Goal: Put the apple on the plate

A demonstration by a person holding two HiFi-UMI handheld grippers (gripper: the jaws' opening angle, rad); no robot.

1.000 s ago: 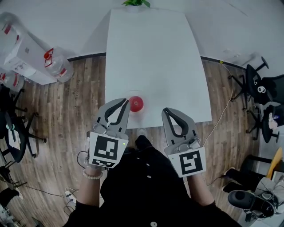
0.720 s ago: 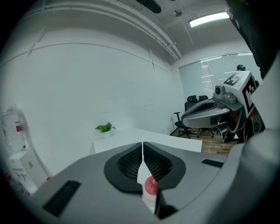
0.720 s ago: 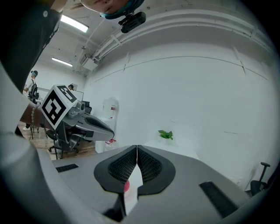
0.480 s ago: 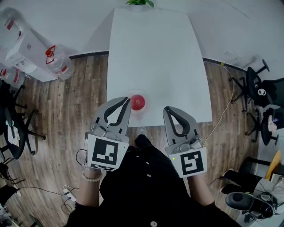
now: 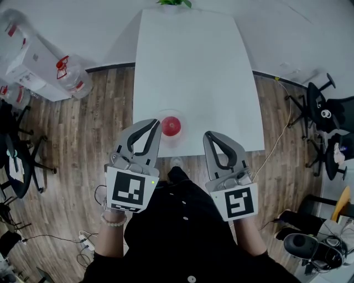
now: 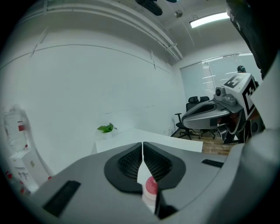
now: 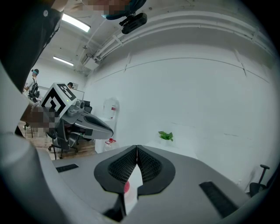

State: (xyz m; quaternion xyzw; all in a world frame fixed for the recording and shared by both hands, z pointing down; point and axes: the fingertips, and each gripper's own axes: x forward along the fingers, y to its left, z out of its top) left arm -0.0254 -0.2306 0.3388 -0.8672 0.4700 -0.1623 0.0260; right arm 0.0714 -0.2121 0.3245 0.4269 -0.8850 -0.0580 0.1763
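A red apple point(image 5: 171, 126) lies on a pale round plate point(image 5: 164, 139) near the front edge of the white table point(image 5: 193, 72). My left gripper point(image 5: 155, 124) is held just left of the apple, short of the table edge, its jaws shut with nothing between them. Through the slit under its pads the left gripper view shows the apple point(image 6: 151, 186). My right gripper point(image 5: 209, 136) hovers to the right of the plate, also shut and empty. The apple point(image 7: 127, 187) peeks out low between its pads in the right gripper view.
A small green plant point(image 5: 174, 3) stands at the table's far end. Large water bottles point(image 5: 71, 78) and boxes sit on the floor at the left. Office chairs point(image 5: 323, 113) and cables crowd the right side. The person's dark clothing fills the bottom.
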